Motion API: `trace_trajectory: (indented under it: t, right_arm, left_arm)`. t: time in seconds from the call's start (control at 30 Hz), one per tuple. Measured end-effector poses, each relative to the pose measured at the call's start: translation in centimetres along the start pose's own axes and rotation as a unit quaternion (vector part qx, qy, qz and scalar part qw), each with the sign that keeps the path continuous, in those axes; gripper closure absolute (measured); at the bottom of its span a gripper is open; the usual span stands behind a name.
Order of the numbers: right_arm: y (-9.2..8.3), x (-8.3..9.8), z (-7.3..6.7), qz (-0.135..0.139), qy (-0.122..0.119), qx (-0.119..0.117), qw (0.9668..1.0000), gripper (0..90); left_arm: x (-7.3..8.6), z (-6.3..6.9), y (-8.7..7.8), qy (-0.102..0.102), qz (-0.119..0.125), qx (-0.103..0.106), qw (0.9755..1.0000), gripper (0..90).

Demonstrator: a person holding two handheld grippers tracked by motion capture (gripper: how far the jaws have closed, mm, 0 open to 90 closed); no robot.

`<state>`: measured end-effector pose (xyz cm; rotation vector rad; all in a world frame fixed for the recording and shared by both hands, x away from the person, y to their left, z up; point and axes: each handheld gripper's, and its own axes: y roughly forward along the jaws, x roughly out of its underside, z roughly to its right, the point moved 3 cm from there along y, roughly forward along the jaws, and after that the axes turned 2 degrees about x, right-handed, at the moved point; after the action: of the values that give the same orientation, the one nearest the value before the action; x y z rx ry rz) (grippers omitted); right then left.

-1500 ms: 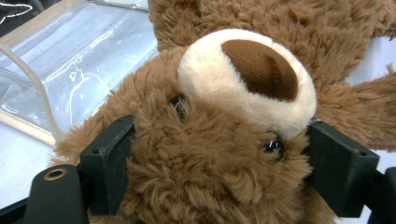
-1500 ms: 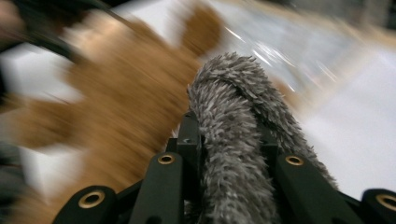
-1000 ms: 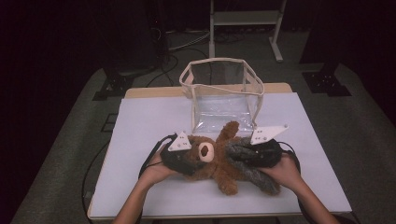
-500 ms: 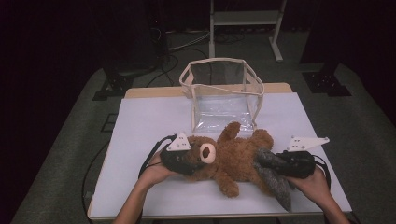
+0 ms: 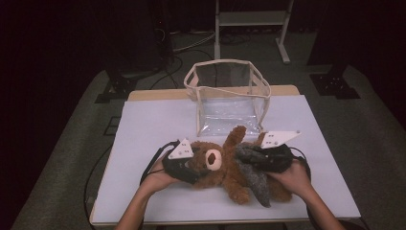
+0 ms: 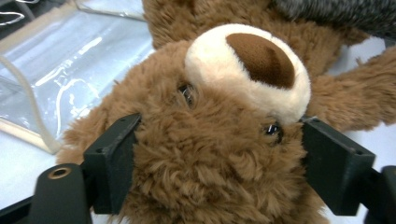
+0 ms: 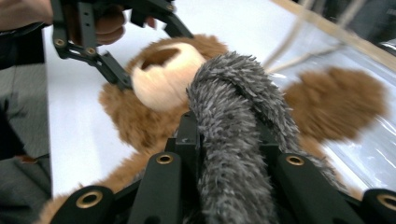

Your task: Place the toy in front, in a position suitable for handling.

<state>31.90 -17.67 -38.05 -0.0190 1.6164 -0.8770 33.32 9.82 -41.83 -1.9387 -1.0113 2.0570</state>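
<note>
Between the black jaws of the left gripper sits the head of a brown teddy bear, the pads pressing its fur on both sides; those jaws have just been easing wider again after a brief squeeze, the head staying between them. At the bear's 3 o'clock in the high view, the right gripper is clamped narrow on a grey furry cloth, which runs up between its jaws and drapes over the bear's body. Half a second ago that right hand stood out toward the table's 3 o'clock edge with the grey cloth pulled clear of the toy; now it is back against the bear's side, the cloth lying across the brown belly. The left hand keeps its place. The bear lies on its back on the white table, muzzle up, one paw reaching toward 12 o'clock. Just beyond it, at 12 o'clock, a clear plastic bag with cream trim stands open.
</note>
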Motion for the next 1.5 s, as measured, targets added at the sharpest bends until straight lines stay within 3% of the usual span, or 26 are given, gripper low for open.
trace_trajectory:
  t: [0.07,0.17,0.23,0.33,0.43,0.53,0.63,0.77,0.87,0.97,1.03,1.13,1.3,1.5]
  right_arm:
    - [-1.1,0.6,0.8,-0.001,0.002,0.033,0.9995,70.7]
    - [-2.0,1.1,1.1,0.004,0.016,0.044,0.9989,70.7]
    - [-1.6,0.9,0.5,0.01,0.022,0.03,0.9993,70.7]
    - [0.0,-0.1,-1.0,0.009,0.007,0.008,0.9999,70.7]
    - [2.0,-1.0,-2.8,-0.003,-0.015,-0.018,0.9997,70.6]
    - [3.6,-1.0,-4.6,-0.032,-0.048,-0.032,0.9978,70.6]
    - [3.6,-0.4,-5.1,-0.043,-0.052,-0.046,0.9966,70.7]
    - [2.2,1.2,-4.9,-0.062,-0.047,-0.06,0.9951,70.9]
    - [1.6,1.4,-5.1,-0.059,-0.038,-0.067,0.9953,70.7]
    - [2.4,0.5,-5.6,-0.043,-0.034,-0.084,0.9949,70.7]
    - [3.2,0.3,-6.1,-0.055,-0.048,-0.091,0.9931,70.6]
    - [3.3,0.7,-6.3,-0.059,-0.061,-0.082,0.993,70.6]
    - [0.0,1.4,-4.2,-0.018,-0.027,-0.037,0.9988,70.7]
    - [-3.6,4.3,-1.4,-0.007,0.021,0.014,0.9997,70.7]
  left_arm:
    - [0.0,-0.2,0.2,-0.006,0.002,-0.005,1.0,13.5]
    - [-0.1,-0.1,0.3,0.0,0.006,-0.003,1.0,16.0]
    - [-0.3,0.1,0.3,0.013,0.004,-0.01,0.9999,21.8]
    - [-0.6,0.2,0.4,0.019,0.006,-0.017,0.9997,25.8]
    - [-0.5,0.2,0.4,0.015,0.008,-0.017,0.9997,25.7]
    - [-0.3,0.0,0.3,0.01,0.007,-0.017,0.9998,24.5]
    - [-0.2,-0.2,0.2,0.006,0.005,-0.015,0.9999,23.2]
    - [-0.3,-0.2,0.2,0.005,0.004,-0.013,0.9999,23.1]
    - [-0.3,-0.1,0.3,0.004,0.002,-0.011,0.9999,22.3]
    - [-0.4,0.0,0.5,-0.001,0.0,-0.014,0.9999,19.0]
    - [-0.3,0.0,0.4,0.006,-0.005,-0.014,0.9999,18.8]
    - [-0.1,0.0,0.3,0.005,-0.005,-0.008,0.9999,18.9]
    - [0.2,-0.1,0.3,0.001,-0.003,-0.003,1.0,18.9]
    - [0.3,-0.1,0.4,-0.003,-0.005,0.001,1.0,17.1]
